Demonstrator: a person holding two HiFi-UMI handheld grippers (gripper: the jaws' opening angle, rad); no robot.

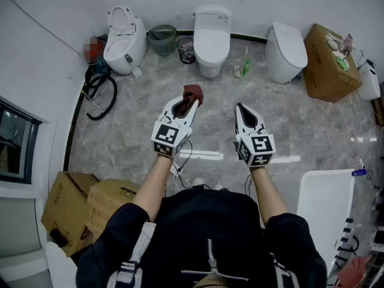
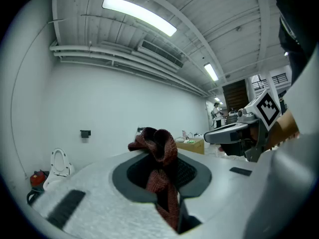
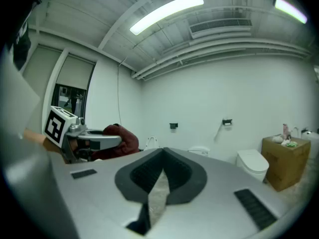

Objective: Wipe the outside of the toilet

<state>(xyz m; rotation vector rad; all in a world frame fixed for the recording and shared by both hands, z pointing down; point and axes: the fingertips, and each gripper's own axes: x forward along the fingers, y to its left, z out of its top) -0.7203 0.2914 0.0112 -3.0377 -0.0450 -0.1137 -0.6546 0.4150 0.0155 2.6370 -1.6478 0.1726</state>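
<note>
Gripping a dark red cloth, the left gripper has its jaws clamped on the fabric. In the left gripper view the cloth bunches in knitted folds above the tips and hangs down through the gap between them. The right gripper holds nothing. Its jaws meet at the tips, and only floor shows through the slot behind them. Both grippers are held out side by side over the grey marbled floor, well apart from the toilets.

Three white toilets stand along the far wall. The left toilet has its seat and lid raised, so the open bowl shows. The middle toilet, roughly straight ahead of the grippers, has its lid down, a squarish tank behind and a rounded base; its outside shows plain white. The right toilet is a smooth closed shape with no separate tank.

A green bin sits between the left and middle toilets. A green bottle stands between the middle and right ones, and a cardboard box is just beside the right toilet.
</note>
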